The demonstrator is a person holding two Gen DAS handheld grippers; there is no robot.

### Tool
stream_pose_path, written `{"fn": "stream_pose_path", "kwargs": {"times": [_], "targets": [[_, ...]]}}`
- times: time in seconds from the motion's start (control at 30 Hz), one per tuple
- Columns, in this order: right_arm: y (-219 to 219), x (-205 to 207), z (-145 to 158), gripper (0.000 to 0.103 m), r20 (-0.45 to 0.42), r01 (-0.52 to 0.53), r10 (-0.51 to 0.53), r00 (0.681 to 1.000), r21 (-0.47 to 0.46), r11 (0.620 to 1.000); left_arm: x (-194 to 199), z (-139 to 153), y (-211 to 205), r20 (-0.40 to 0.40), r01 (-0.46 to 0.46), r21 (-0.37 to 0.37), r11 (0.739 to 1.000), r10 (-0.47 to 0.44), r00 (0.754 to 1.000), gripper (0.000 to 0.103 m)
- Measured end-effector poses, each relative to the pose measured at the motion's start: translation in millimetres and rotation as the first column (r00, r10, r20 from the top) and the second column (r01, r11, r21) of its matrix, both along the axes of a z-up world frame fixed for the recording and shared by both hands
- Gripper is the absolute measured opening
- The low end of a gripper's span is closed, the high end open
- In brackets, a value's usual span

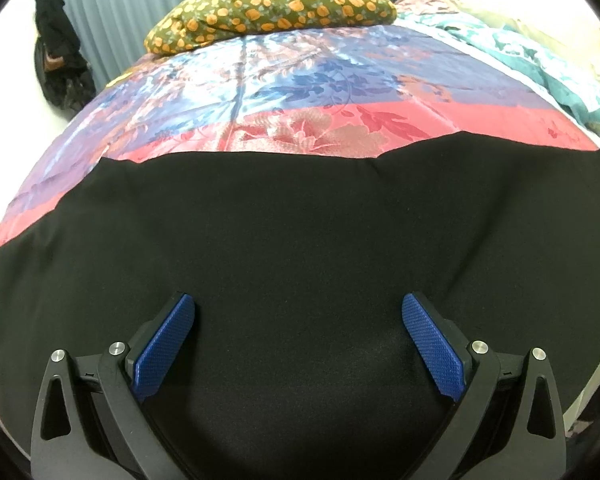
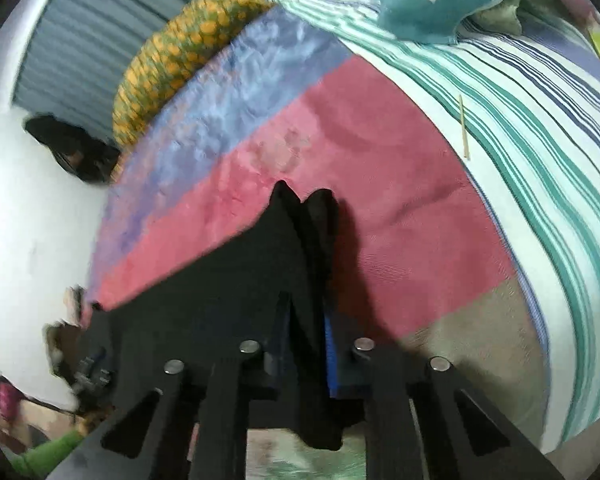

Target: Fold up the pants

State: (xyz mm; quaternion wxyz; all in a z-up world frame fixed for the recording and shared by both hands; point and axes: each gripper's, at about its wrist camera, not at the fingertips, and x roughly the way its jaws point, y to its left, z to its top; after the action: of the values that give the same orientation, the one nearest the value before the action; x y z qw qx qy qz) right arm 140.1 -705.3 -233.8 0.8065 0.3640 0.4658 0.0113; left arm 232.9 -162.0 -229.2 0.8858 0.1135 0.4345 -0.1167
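Black pants (image 1: 284,232) lie spread flat across a bed with a shiny pink and blue floral cover (image 1: 300,92). Over the cloth hangs my left gripper (image 1: 299,308), open, its blue pads (image 1: 168,344) wide apart with only flat fabric below them. In the right wrist view my right gripper (image 2: 306,320) is shut on a bunched edge of the black pants (image 2: 296,232), which sticks up past the fingertips in two peaks. The rest of the cloth trails to the left from the grip. This view is blurred.
A mustard pillow (image 1: 276,8) with orange spots lies at the far side of the bed. A teal patterned blanket (image 1: 540,60) and striped sheet (image 2: 540,140) lie to the right, a thin stick (image 2: 463,128) on the sheet. Grey curtains (image 1: 120,8) and dark hanging bags (image 1: 56,52) stand behind.
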Motion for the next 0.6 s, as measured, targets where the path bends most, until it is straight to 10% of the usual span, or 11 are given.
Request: {"fn": "stream_pose_path", "kwargs": {"times": [0.2, 0.6], "targets": [[14.1, -25.0, 24.4, 0.011, 0.13, 0.052, -0.075, 0.989, 0.177, 0.983, 3.0, 29.0, 22.9, -0.175, -0.043, -0.099, 0.994, 0.025, 0.984, 0.102], [139.0, -18.3, 68.1, 0.01, 0.31, -0.051, -0.114, 0.944, 0.476, 0.878, -73.6, 47.3, 174.9, -0.173, -0.261, -0.271, 0.927, 0.219, 0.96, 0.102]]}}
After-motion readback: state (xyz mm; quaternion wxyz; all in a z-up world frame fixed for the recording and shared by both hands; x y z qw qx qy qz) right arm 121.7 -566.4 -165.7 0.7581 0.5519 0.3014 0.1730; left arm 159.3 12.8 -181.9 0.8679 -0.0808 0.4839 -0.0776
